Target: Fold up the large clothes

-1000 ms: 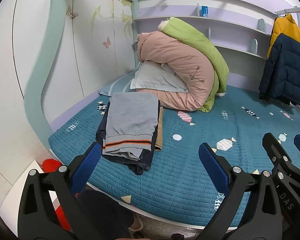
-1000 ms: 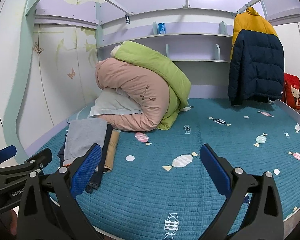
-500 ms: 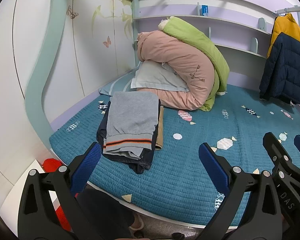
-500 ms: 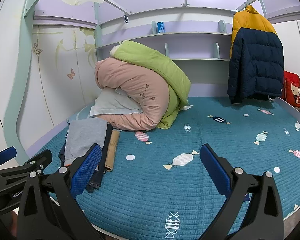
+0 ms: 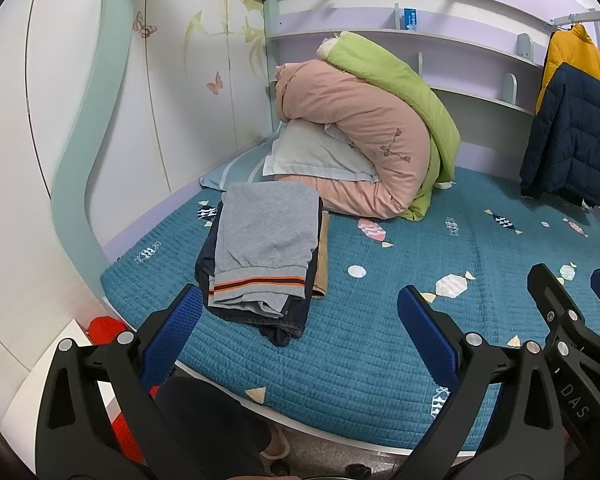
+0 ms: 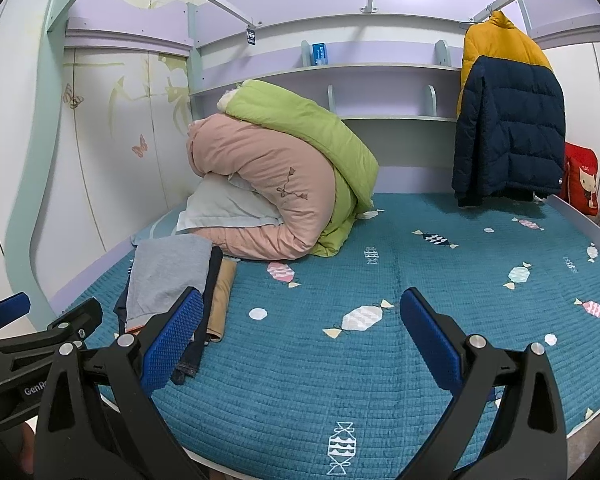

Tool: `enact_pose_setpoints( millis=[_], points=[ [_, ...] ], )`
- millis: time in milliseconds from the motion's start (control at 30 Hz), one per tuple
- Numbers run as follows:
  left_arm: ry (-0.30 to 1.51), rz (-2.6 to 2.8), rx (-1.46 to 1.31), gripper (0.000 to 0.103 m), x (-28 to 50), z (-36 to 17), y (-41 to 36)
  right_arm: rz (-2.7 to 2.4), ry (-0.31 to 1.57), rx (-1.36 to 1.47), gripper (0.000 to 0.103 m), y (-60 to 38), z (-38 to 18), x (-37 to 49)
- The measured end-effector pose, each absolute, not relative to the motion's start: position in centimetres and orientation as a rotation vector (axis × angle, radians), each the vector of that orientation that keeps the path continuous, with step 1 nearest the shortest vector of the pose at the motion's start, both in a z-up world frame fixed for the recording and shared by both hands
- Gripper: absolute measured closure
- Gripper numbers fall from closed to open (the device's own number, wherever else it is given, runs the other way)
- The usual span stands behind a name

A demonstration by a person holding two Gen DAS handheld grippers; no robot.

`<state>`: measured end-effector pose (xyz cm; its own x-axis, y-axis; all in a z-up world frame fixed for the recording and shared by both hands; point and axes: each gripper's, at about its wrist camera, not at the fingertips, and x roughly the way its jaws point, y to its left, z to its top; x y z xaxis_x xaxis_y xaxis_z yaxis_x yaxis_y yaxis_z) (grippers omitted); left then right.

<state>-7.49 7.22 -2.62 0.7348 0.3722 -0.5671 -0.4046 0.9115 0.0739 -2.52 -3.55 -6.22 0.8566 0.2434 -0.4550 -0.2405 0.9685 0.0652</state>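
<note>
A stack of folded clothes lies on the left of the teal bed (image 5: 380,344): grey trousers with an orange stripe (image 5: 265,236) on top, a dark navy garment (image 5: 287,320) under them and a tan one (image 5: 322,264) beside. The stack also shows in the right wrist view (image 6: 167,276). My left gripper (image 5: 295,328) is open and empty, held above the bed's front edge, just in front of the stack. My right gripper (image 6: 300,332) is open and empty over the front middle of the bed (image 6: 340,380), right of the stack.
A rolled pink and green duvet (image 5: 364,136) with a pale pillow (image 5: 312,156) lies at the back left. A navy and yellow jacket (image 6: 504,120) hangs at the back right, by a red bag (image 6: 582,178). Shelves and a wardrobe line the walls.
Both grippers have drifted very slightly. The clothes have not moved and both grippers stay open.
</note>
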Motion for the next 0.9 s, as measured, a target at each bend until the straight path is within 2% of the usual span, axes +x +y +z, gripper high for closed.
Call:
enact_pose_setpoints(
  millis=[900],
  points=[
    [0.613, 0.421, -0.055, 0.005, -7.63, -2.74, 7.47, 0.256, 0.481, 0.021, 0.007, -3.63, -6.12, -2.59]
  ],
)
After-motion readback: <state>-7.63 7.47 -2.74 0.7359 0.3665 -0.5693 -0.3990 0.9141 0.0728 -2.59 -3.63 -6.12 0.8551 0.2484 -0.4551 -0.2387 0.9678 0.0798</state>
